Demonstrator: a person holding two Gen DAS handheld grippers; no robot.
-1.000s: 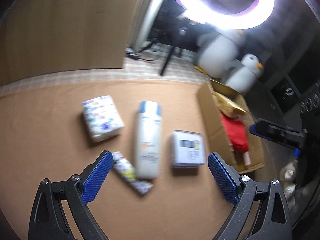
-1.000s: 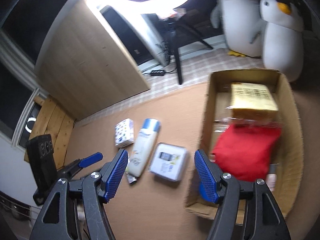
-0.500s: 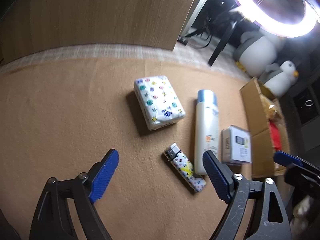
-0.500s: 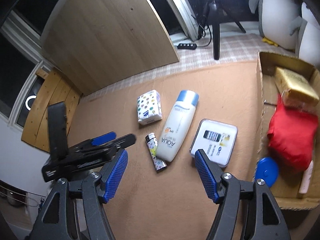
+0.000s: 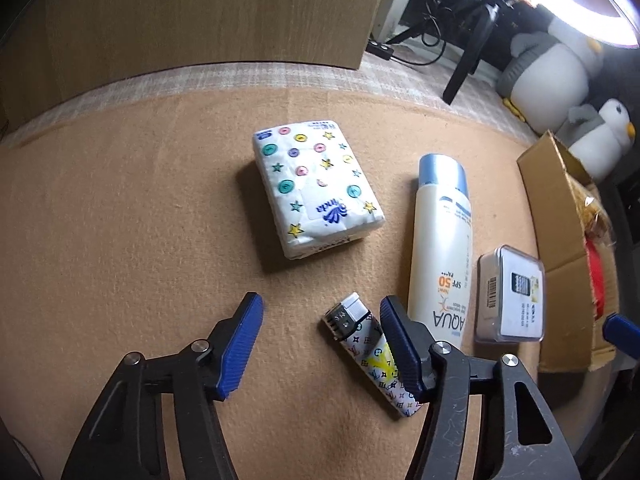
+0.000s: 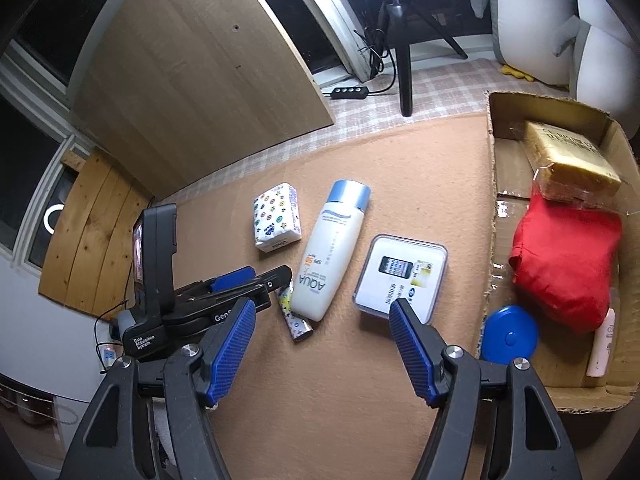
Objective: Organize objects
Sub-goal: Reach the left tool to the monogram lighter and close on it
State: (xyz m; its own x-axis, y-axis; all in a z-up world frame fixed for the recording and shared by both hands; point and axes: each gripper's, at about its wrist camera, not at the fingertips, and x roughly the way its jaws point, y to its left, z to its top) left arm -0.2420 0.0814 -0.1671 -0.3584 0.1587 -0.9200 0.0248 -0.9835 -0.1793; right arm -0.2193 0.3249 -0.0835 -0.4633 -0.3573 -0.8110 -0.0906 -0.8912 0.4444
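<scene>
On the tan mat lie a star-patterned tissue pack (image 5: 316,188) (image 6: 277,216), a white sunscreen bottle with a blue cap (image 5: 440,248) (image 6: 332,248), a patterned lighter (image 5: 368,344) (image 6: 294,316) and a clear flat case (image 5: 512,296) (image 6: 400,272). My left gripper (image 5: 320,308) (image 6: 276,280) hangs low over the lighter with its jaws closing. The lighter's metal end lies between the pads, its body runs under the right finger, and no pad presses on it. My right gripper (image 6: 322,308) stands open above the mat near the bottle's base, holding nothing.
A cardboard box (image 6: 492,200) (image 5: 556,248) at the right holds a red cloth (image 6: 568,264), a gold packet (image 6: 568,156), a blue disc (image 6: 508,336) and a pink tube (image 6: 600,340). Behind the mat stand a wooden board (image 6: 192,72), a tripod (image 6: 404,80) and penguin plushes (image 6: 532,20).
My left gripper has sunk and swung left from over the bottle to the lighter, its jaws narrowing. My right gripper has shifted left from the box to over the mat.
</scene>
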